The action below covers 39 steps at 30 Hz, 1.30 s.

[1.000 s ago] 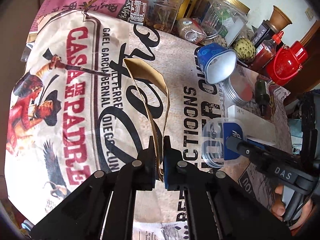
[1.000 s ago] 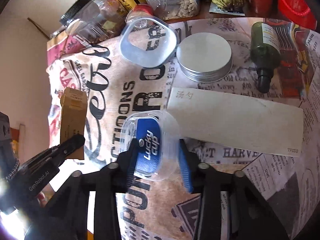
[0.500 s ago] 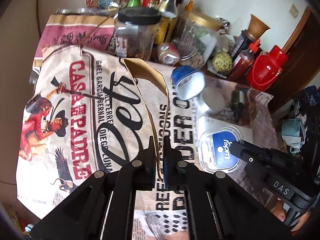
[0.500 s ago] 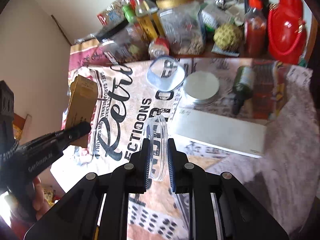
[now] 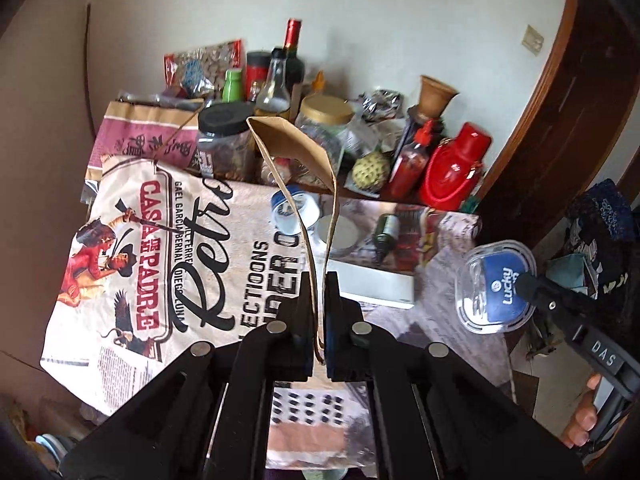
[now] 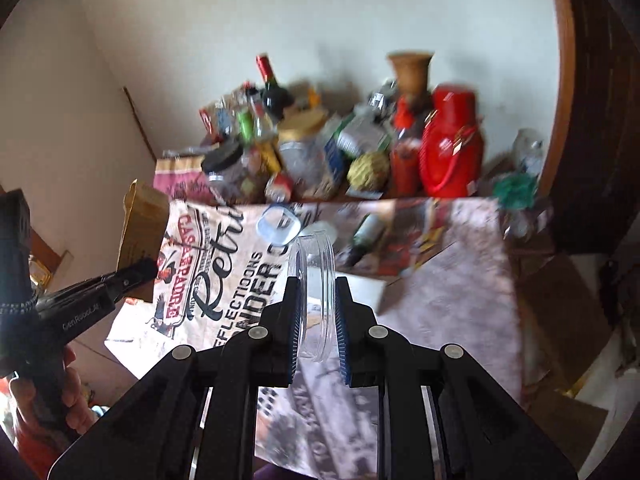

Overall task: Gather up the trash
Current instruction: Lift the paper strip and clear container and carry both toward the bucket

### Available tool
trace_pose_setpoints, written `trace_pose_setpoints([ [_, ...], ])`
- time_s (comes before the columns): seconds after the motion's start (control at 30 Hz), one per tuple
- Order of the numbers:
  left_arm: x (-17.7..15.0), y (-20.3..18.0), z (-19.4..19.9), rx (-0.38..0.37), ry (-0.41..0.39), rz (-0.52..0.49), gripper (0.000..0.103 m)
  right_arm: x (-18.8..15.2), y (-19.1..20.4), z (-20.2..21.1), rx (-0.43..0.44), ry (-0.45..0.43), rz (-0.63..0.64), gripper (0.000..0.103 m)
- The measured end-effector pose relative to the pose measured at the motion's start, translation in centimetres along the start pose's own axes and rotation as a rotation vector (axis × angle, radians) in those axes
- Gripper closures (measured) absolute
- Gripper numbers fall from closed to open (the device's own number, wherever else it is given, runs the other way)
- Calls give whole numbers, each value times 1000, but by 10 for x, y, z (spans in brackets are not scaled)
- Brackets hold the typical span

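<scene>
Both claws are gripping trash above the tabletop [image 5: 452, 240]. Left claw [image 5: 319, 300] is pinching a flattened brown cardboard box [image 5: 294, 148] by its lower edge, the box standing up in front of the jars and bottles at the back. Right claw [image 6: 318, 312] is clamping a clear plastic cup lid [image 6: 316, 264] edge-on between its ridged blue pads; its jaws have just been closing on it. From the left wrist view, the lid's blue label is showing, well apart from the box, beyond the tabletop's right edge.
</scene>
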State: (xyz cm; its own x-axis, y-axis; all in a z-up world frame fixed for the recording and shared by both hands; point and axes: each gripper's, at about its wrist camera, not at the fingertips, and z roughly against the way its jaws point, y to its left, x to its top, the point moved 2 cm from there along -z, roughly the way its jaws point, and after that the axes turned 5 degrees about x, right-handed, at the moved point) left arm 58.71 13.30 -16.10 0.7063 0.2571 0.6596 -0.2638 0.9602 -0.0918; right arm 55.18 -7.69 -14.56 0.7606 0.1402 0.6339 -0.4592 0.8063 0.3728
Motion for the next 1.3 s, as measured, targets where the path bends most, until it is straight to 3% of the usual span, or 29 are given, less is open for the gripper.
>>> trace_pose_setpoints([
  [0.3, -45, -51, 95, 15, -99, 45, 101, -12, -12, 94, 4, -93, 98, 89],
  [0.57, -68, -57, 158, 5, -178, 28, 101, -34, 2, 149, -24, -178, 121, 90],
  [0.83, -108, -34, 199, -52, -192, -10, 101, -79, 44, 177, -41, -208, 101, 90],
  [1.3, -230, 42, 278, -110, -129, -104, 101, -199, 141, 220, -63, -198, 34, 92],
])
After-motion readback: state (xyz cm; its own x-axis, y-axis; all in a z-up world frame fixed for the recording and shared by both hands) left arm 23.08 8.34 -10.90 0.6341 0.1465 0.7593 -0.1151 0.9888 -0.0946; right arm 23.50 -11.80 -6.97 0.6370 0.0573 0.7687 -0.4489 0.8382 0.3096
